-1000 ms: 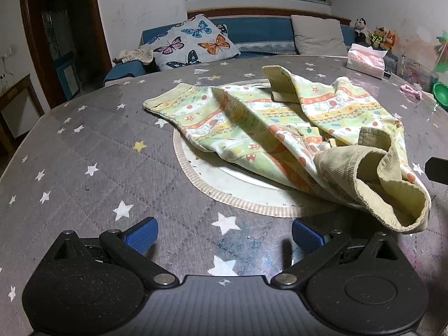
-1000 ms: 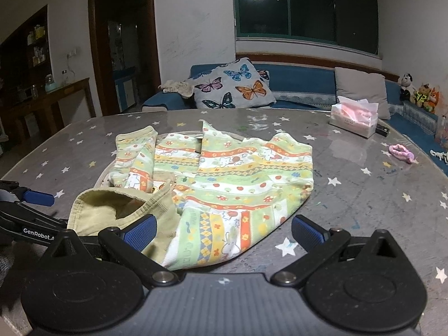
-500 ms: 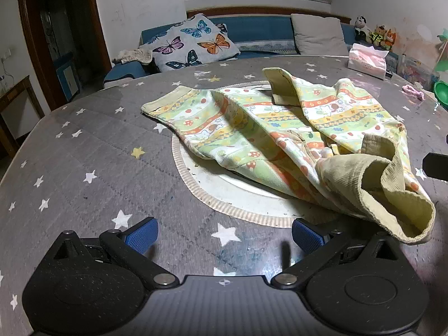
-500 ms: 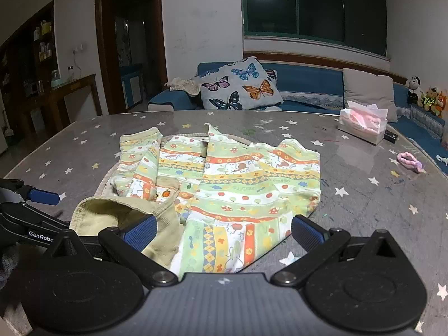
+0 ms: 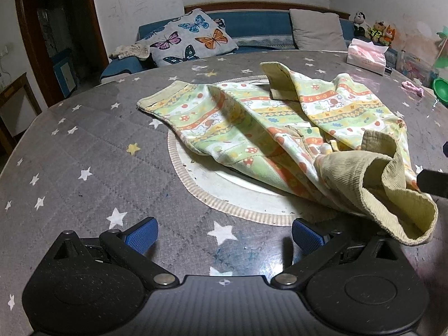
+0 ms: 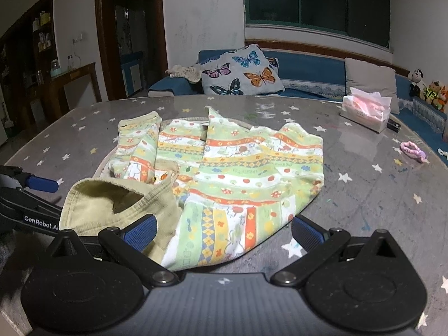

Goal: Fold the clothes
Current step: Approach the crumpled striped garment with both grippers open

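Note:
Small patterned children's trousers point(image 5: 268, 128) point(image 6: 240, 168), green, yellow and orange striped with a tan ribbed waistband point(image 5: 392, 190) point(image 6: 112, 204), lie crumpled on a round grey star-print table point(image 5: 84, 145) point(image 6: 378, 196). One leg stretches to the far left over a round white mat point(image 5: 224, 193). My left gripper point(image 5: 224, 233) hangs open over bare table, in front of the mat. My right gripper point(image 6: 224, 231) is open too, with the near trouser hem lying between its blue fingertips point(image 6: 306, 231). The left gripper's finger shows at the left of the right wrist view.
A pink tissue box point(image 5: 366, 56) point(image 6: 366, 109) sits at the table's far right, a pink scrunchie point(image 6: 411, 151) near it and a green bowl point(image 5: 441, 86) at the right edge. Behind the table stands a blue sofa with a butterfly cushion point(image 6: 240, 70).
Both grippers have drawn back and risen slightly, so the trousers appear a little further away. The trousers themselves have not moved, and both grippers stay open.

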